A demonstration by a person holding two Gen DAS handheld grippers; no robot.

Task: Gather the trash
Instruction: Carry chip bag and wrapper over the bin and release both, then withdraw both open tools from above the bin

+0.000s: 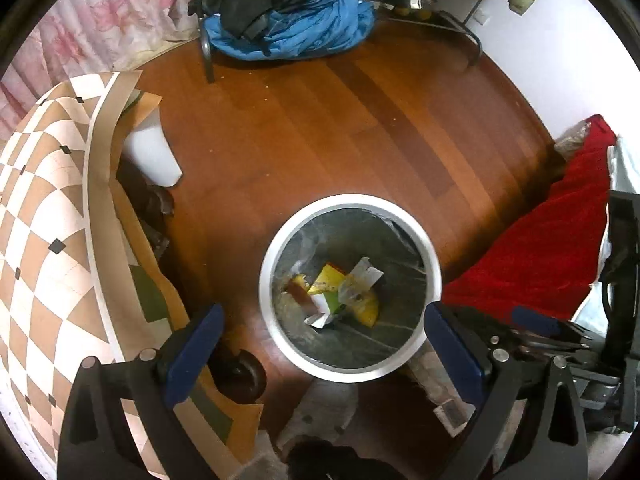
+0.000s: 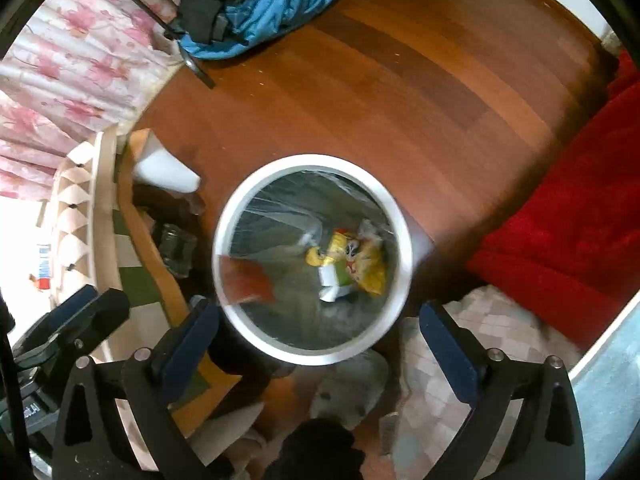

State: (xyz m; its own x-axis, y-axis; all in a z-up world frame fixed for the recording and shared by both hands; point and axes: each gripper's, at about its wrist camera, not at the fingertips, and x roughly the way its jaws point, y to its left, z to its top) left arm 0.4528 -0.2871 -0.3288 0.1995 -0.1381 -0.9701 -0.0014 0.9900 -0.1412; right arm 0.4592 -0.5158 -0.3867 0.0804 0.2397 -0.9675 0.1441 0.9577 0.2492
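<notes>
Left gripper (image 1: pixel 324 330) fingers spread wide above white bin (image 1: pixel 350 372) holding yellow wrappers (image 1: pixel 332 276).

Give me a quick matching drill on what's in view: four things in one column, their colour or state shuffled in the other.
Things:
1. bin rim
2. blanket
3. heap of clothes
4. left gripper

Colour or state:
A. red
B. open, nothing between the fingers
C. white
D. blue and black

Pairs: 1-C, 2-A, 3-D, 4-B
</notes>
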